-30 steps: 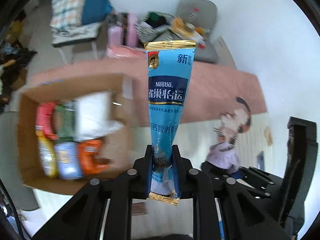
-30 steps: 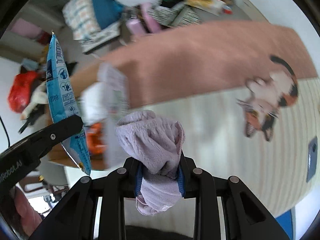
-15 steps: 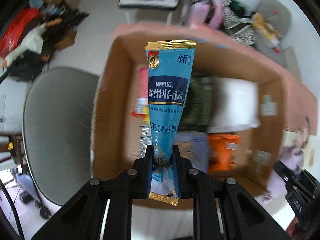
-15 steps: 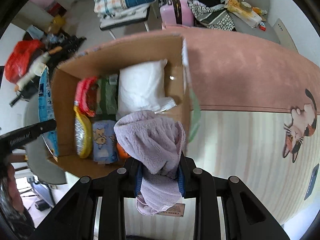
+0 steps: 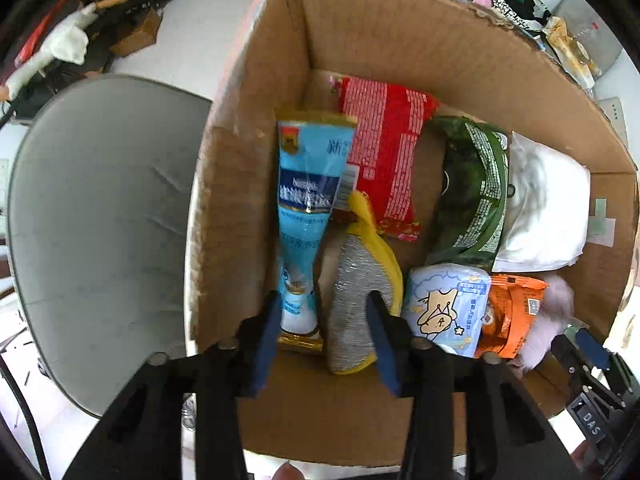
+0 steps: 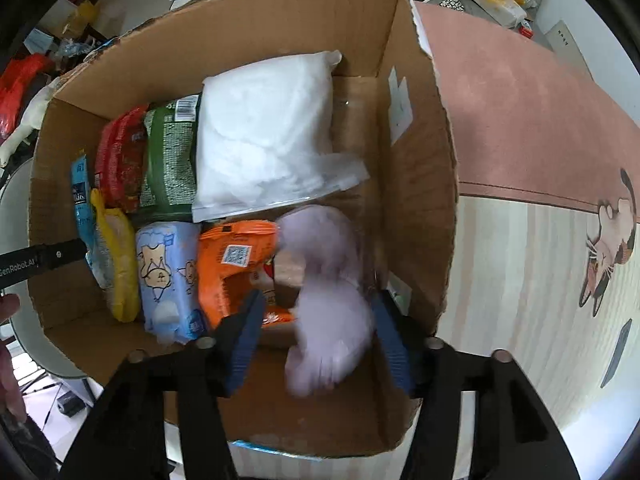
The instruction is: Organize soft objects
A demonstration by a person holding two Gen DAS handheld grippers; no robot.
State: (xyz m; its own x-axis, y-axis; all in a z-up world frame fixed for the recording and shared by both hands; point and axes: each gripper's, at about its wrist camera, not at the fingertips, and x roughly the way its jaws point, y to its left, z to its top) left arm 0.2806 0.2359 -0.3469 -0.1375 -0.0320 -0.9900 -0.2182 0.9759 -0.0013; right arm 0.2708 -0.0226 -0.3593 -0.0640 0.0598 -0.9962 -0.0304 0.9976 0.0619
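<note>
A cardboard box holds soft packs. My left gripper is open over its left end; the blue Nestle pouch lies in the box against the left wall, free of the jaws. My right gripper is open over the box's right end; the lilac towel, motion-blurred, is between the jaws and falling free beside the orange pack. The towel's edge also shows in the left wrist view.
In the box are a red pack, a green pack, a white pillow bag, a yellow-edged mitt and a light blue tissue pack. A grey chair stands left; a pink rug lies right.
Both grippers moved down over the box and opened. The blue pouch left the left gripper and lies in the box; the lilac towel left the right gripper and is dropping in.
</note>
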